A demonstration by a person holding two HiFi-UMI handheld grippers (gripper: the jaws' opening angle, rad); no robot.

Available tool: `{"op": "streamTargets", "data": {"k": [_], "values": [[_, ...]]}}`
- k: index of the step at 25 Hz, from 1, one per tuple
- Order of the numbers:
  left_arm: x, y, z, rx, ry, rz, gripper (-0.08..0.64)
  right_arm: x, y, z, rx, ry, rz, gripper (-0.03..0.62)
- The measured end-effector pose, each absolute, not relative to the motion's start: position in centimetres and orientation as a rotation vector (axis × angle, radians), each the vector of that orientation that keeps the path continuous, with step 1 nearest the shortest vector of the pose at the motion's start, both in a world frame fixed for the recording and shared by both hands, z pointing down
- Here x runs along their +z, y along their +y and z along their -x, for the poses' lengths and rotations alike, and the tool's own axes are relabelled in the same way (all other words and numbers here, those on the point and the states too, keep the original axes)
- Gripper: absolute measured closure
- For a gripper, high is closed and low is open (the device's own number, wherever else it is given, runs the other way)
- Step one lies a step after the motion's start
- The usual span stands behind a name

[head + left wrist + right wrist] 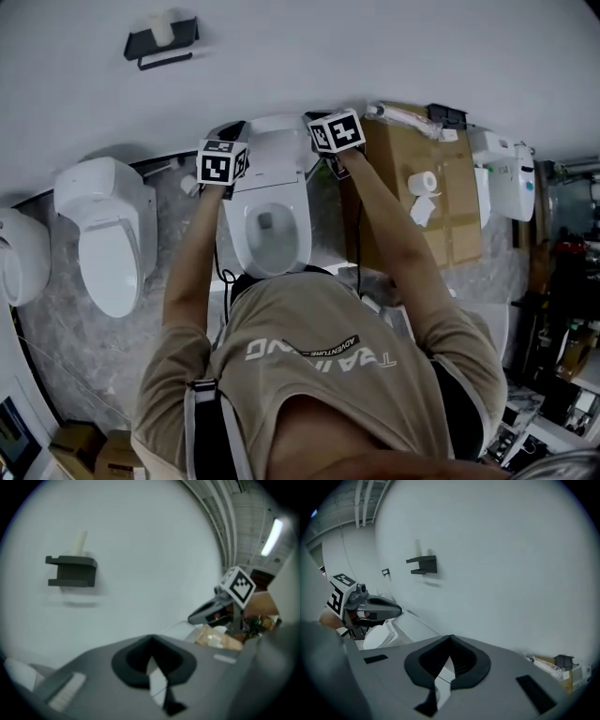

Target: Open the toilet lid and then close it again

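A: Shirt (309, 375) nearest. Lid?
B: Lid (279, 150) up vs wall, bowl (269, 234) open below.
A: Grippers?
B: L gripper (151, 667) & R gripper (449, 665): jaws nearly together, each pinching lid's top edge. Roll (427, 181) on box (412, 225), right.

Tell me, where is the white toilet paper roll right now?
In the head view the white toilet paper roll sits on the brown cardboard box, right of the open white toilet and the person's right forearm.
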State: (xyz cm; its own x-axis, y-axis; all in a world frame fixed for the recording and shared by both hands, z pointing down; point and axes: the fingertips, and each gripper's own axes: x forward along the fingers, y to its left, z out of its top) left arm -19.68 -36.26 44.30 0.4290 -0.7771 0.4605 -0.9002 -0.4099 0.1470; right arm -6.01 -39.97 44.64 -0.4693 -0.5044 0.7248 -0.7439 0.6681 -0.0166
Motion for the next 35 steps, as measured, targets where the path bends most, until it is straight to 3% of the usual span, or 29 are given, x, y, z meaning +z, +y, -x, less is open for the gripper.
{"op": "streamTargets", "data": {"k": [28,35], "values": [[45.1,-44.3,22.0,0.661,-1.593,-2.21,0.555,45.4,-48.1,7.0,0.628,-2.149,-1.112,0.578],[43.9,-43.2,22.6,0.528,-1.576,-2.167,0.555,44.4,-46.2,6.6,0.427,-2.18,-1.062,0.578]]}}
